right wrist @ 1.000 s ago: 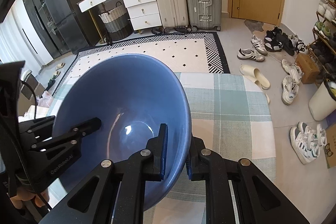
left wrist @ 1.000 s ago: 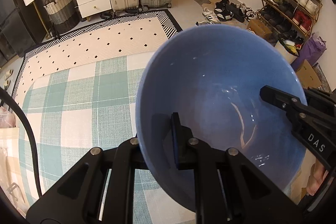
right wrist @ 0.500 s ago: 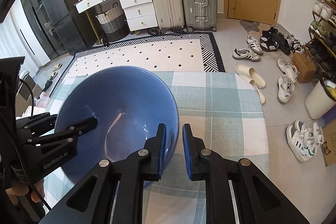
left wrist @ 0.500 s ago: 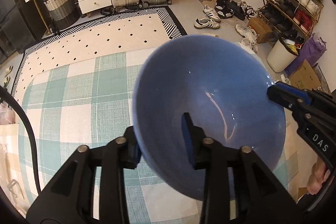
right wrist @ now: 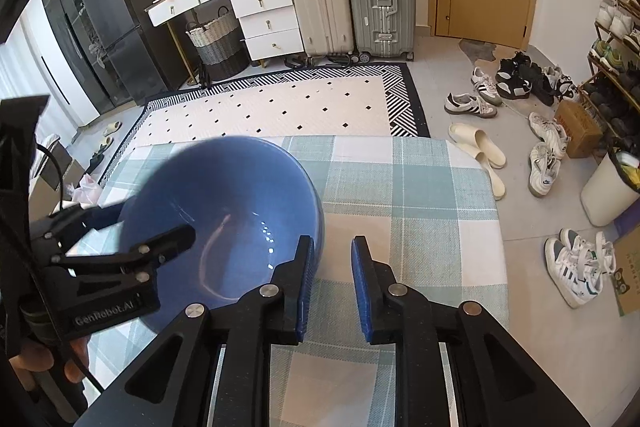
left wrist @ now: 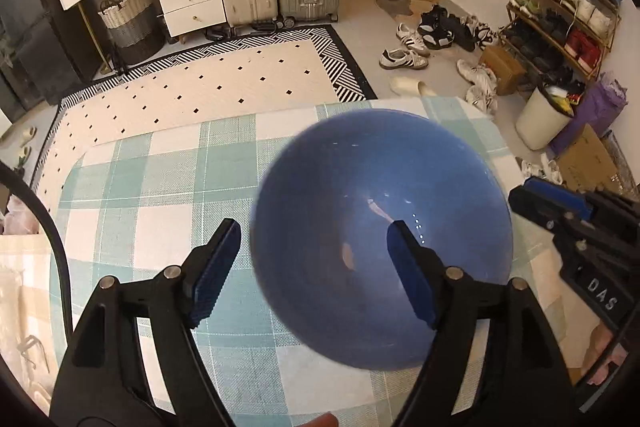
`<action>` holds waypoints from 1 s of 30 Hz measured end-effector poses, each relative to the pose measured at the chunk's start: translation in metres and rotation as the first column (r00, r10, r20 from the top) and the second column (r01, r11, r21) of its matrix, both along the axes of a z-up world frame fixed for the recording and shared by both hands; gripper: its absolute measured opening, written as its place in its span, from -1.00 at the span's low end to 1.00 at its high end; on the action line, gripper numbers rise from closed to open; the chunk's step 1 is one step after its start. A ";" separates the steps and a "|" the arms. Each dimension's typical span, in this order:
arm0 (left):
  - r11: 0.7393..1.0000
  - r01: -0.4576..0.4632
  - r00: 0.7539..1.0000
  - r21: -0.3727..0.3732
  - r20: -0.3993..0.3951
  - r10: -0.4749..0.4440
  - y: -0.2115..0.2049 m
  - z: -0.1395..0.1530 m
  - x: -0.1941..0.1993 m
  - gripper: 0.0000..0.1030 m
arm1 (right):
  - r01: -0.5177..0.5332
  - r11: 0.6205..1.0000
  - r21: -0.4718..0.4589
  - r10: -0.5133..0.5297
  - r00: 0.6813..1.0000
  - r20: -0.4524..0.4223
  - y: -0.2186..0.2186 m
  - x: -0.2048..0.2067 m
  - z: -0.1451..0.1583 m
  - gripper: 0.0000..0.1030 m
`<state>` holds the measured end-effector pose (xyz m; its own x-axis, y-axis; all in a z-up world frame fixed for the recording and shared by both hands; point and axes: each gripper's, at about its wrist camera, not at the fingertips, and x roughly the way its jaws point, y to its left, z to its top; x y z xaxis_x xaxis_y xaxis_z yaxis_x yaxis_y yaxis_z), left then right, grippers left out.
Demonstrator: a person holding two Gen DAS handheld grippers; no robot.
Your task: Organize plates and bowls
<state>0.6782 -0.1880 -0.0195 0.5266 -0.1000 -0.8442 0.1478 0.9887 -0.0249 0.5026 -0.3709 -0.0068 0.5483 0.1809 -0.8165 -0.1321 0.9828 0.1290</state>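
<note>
The blue bowl [left wrist: 380, 239] sits upright on the checked tablecloth [left wrist: 168, 179], towards its right side in the left wrist view. We have let it go: our left gripper [left wrist: 312, 267] has just been opening, and its fingers straddle the near rim without pressing. Our right gripper [right wrist: 330, 283] has its jaws slightly parted, just beside the bowl, nothing between them. We judge this bowl placed; no plates or other bowls show, so what remains we cannot tell.

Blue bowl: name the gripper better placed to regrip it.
Left. The left gripper, jaws just opened wide, straddles the rim of the blue bowl; the right gripper, jaws also just opening, sits beside it with only tablecloth between.
</note>
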 end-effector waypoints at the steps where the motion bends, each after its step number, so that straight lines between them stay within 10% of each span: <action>1: 1.000 -0.002 1.000 -0.003 0.002 0.002 0.002 0.003 0.000 0.42 | -0.001 1.000 0.002 0.001 1.000 0.001 0.001 -0.001 0.001 -0.62; 18: 1.000 -0.005 0.999 -0.016 0.032 0.006 0.030 0.036 -0.030 0.52 | -0.031 0.998 0.048 0.030 0.999 0.027 0.017 -0.021 0.025 0.54; 30: 0.998 0.006 0.999 -0.059 0.046 -0.003 0.036 0.048 -0.048 0.95 | -0.041 0.997 0.065 0.039 0.999 0.037 0.020 -0.037 0.034 0.80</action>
<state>0.6299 -0.1521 0.0281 0.5641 -0.1518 -0.8116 0.1547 0.9850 -0.0767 0.4655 -0.3512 0.0272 0.5683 0.2556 -0.7821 -0.1769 0.9663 0.1872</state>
